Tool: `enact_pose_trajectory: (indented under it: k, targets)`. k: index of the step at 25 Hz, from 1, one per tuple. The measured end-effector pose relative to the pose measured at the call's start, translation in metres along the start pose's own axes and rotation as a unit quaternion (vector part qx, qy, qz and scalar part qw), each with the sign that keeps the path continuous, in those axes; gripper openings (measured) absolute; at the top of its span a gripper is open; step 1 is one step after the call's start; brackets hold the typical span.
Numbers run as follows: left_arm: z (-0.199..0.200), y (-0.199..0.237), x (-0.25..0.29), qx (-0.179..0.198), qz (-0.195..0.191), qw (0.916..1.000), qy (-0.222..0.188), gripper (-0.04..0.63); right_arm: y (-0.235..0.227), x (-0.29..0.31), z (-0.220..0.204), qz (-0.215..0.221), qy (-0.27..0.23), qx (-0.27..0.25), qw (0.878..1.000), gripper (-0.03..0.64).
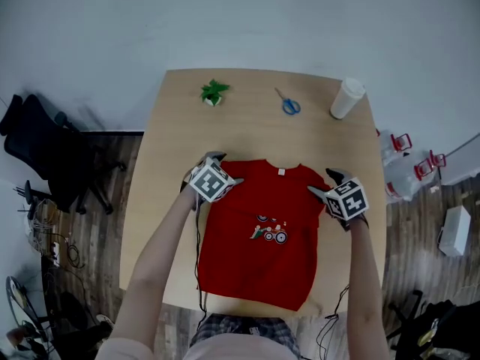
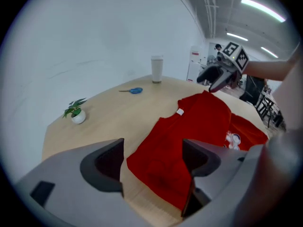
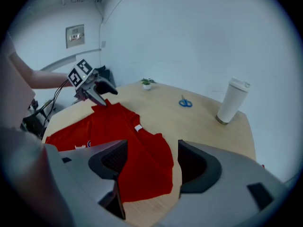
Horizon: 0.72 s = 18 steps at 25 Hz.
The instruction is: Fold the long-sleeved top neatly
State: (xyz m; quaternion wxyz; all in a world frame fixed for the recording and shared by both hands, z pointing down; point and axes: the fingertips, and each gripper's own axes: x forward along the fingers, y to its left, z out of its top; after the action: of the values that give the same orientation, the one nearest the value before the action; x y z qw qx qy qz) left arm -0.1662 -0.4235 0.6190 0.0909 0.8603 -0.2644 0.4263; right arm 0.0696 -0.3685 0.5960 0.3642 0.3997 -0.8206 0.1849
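A red long-sleeved top (image 1: 262,231) lies flat on the wooden table (image 1: 172,126), collar to the far side, sleeves tucked out of sight, a small print on its chest. My left gripper (image 1: 229,180) hovers over the top's left shoulder, and my right gripper (image 1: 321,186) over its right shoulder. In the left gripper view the jaws (image 2: 154,155) stand apart above the red cloth (image 2: 189,136), nothing pinched; the right gripper (image 2: 215,82) shows across the top. In the right gripper view the jaws (image 3: 151,157) are likewise apart over the cloth (image 3: 128,145), with the left gripper (image 3: 105,96) opposite.
At the table's far side stand a small potted plant (image 1: 214,92), blue scissors (image 1: 289,105) and a white lidded cup (image 1: 346,98). A black office chair (image 1: 45,152) sits on the floor to the left. The top's hem reaches the table's near edge.
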Motion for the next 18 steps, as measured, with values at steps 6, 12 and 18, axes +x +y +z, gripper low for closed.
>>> enact_pose_trajectory:
  k: [6,12,18]
  targets:
    - [-0.011,0.012,0.033,0.041,-0.06,0.9944,0.076,0.347,-0.014,0.033,-0.026,0.047,0.09,-0.052,0.993,0.331]
    - [-0.027,0.007,0.061,0.073,-0.094,0.9836,0.135,0.289,-0.019,0.058,-0.042,0.076,0.143,-0.041,0.986,0.321]
    - [-0.032,-0.008,0.062,0.053,-0.132,0.9807,0.134,0.181,-0.008,0.063,-0.055,0.115,0.145,0.007,0.983,0.218]
